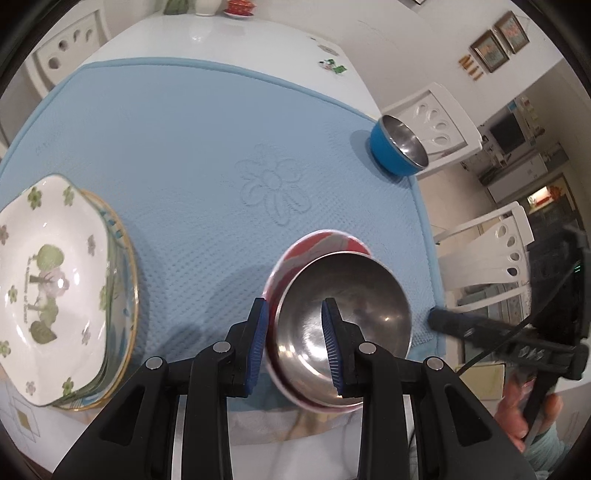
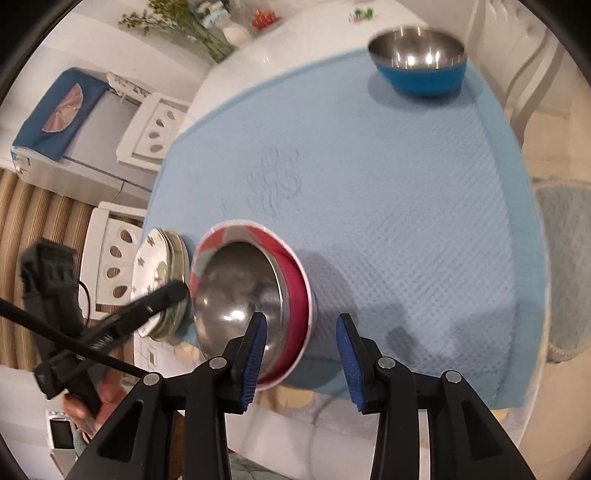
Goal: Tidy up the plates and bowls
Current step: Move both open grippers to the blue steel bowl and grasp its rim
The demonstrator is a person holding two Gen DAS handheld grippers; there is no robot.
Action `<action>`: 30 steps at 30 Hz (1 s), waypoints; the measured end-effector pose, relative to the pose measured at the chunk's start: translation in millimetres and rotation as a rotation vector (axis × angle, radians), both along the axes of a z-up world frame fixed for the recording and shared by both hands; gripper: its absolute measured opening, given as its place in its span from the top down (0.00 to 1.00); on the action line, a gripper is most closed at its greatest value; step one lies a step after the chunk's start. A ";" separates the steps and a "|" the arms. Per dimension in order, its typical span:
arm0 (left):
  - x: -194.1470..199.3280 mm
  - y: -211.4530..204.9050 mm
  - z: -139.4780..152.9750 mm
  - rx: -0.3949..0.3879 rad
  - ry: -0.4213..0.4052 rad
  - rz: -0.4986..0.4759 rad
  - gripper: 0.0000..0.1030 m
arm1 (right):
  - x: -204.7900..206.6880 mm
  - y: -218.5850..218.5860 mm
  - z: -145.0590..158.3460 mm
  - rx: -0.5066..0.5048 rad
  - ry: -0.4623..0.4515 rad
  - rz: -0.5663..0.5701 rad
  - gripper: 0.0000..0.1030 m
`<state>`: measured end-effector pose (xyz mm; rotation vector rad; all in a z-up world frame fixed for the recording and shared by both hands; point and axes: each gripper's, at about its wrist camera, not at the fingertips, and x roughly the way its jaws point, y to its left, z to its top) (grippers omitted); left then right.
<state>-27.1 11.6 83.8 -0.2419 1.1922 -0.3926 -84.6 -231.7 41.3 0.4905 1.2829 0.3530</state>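
Note:
A red bowl (image 1: pixel 325 240) with a steel inside sits tilted at the near edge of the blue mat (image 1: pixel 184 147). My left gripper (image 1: pixel 294 306) is shut on its near rim, one pad outside and one inside. The bowl (image 2: pixel 295 288) lies just left of my right gripper (image 2: pixel 301 317), which stands open over the bare mat (image 2: pixel 406 221) with nothing between its pads. A stack of flowered plates (image 1: pixel 55 288) rests at the mat's left edge, also seen as plates (image 2: pixel 159 273) behind the bowl. A blue bowl (image 1: pixel 391 155) with a steel inside stands upright at the far right corner, shown as the blue bowl (image 2: pixel 417 77).
The mat covers a white table (image 1: pixel 240 40) that holds a vase and a small red dish (image 1: pixel 240 7) at its far end. White chairs (image 1: pixel 443 118) stand along the right side and another chair (image 2: pixel 155 129) on the left. A hand (image 1: pixel 524 410) holds the right gripper.

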 end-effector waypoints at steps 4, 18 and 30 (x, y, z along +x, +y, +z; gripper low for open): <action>7.0 -12.1 11.6 0.000 -0.025 -0.034 0.74 | 2.3 7.9 -4.5 -0.010 0.005 0.022 0.63; 143.2 -103.8 82.1 0.058 -0.233 -0.270 0.40 | 84.2 -113.1 33.1 -0.005 -0.144 -0.410 0.42; 262.6 -217.2 -5.8 0.000 -0.008 -0.464 0.55 | 174.3 -157.4 -6.2 -0.050 -0.093 -0.518 0.50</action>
